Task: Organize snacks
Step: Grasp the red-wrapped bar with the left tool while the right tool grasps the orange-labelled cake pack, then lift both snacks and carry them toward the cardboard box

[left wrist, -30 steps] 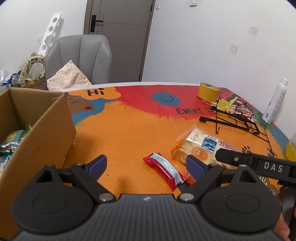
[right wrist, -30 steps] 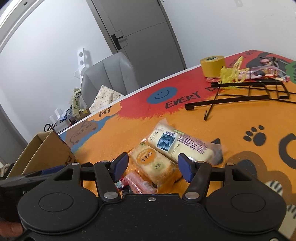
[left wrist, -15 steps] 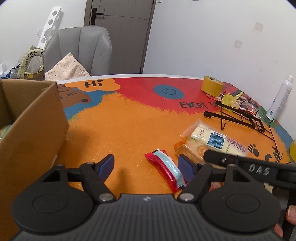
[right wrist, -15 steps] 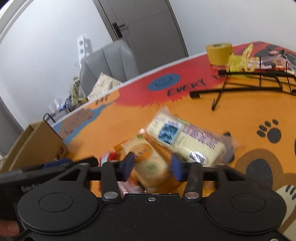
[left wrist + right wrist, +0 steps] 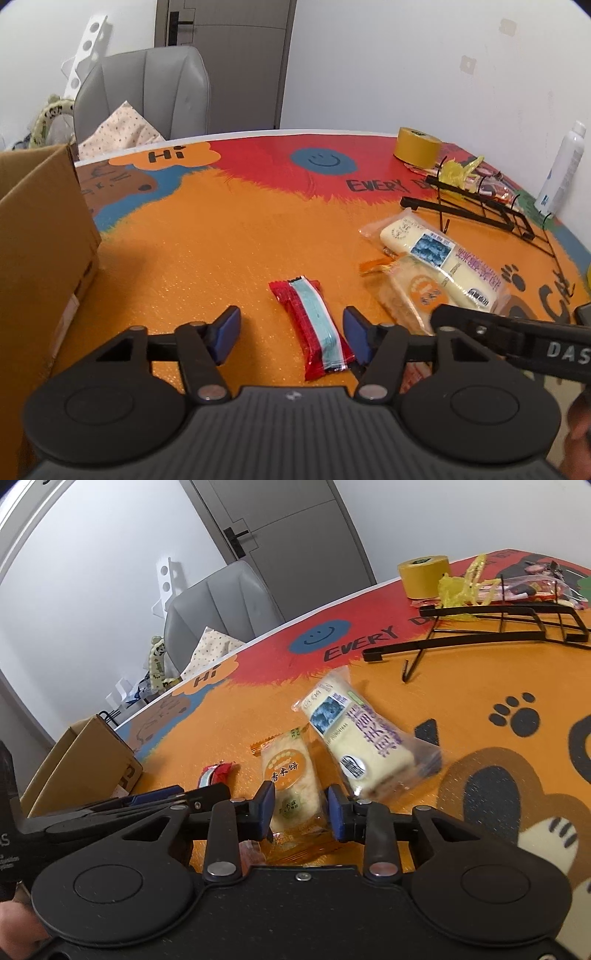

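Both grippers closing on snacks beside the box.

The left gripper brackets the red snack bar, jaws narrowing but not yet pressing; centre it and take it across its width. The right gripper has been closing too, jaws narrow round the orange rice cracker pack, pads seemingly against its sides. Just beyond lies the white bread pack. Farther left stands the cardboard box; its contents cannot be seen.
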A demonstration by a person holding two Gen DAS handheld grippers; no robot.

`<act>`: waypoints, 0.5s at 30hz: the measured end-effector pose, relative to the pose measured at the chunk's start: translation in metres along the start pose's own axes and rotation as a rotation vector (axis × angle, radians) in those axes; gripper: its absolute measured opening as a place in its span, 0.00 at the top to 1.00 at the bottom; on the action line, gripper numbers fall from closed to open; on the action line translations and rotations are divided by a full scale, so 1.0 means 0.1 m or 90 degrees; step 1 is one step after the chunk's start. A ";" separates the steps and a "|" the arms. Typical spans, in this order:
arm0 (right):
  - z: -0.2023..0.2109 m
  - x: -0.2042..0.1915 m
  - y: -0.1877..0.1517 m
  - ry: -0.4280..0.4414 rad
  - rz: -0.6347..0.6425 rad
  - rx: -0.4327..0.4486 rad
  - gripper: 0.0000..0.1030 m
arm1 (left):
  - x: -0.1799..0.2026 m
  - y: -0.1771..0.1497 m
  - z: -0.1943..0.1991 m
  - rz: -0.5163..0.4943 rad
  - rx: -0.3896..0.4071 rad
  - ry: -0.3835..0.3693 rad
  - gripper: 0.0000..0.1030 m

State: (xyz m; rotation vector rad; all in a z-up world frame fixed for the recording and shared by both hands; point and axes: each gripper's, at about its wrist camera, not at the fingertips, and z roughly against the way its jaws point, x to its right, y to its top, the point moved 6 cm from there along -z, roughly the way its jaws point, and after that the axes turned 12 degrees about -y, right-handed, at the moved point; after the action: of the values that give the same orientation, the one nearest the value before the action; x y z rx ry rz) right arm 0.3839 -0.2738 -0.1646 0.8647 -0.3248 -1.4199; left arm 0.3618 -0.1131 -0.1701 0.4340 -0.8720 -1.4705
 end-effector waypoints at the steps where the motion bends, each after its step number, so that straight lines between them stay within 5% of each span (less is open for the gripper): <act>1: 0.01 0.01 0.00 -0.001 0.000 0.000 0.71 | 0.00 0.00 0.00 -0.001 0.001 0.000 0.46; 10: 0.14 0.08 -0.08 -0.018 -0.001 0.001 0.72 | 0.05 -0.05 0.04 -0.029 -0.005 0.006 0.78; 15: 0.23 0.08 -0.15 -0.031 0.006 -0.003 0.72 | 0.07 -0.10 0.09 -0.033 -0.009 -0.001 0.79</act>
State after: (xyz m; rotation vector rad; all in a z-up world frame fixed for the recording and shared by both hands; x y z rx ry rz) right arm 0.3589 -0.2876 -0.1618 0.8257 -0.3617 -1.4338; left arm 0.3482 -0.1182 -0.1701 0.4476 -0.8571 -1.5248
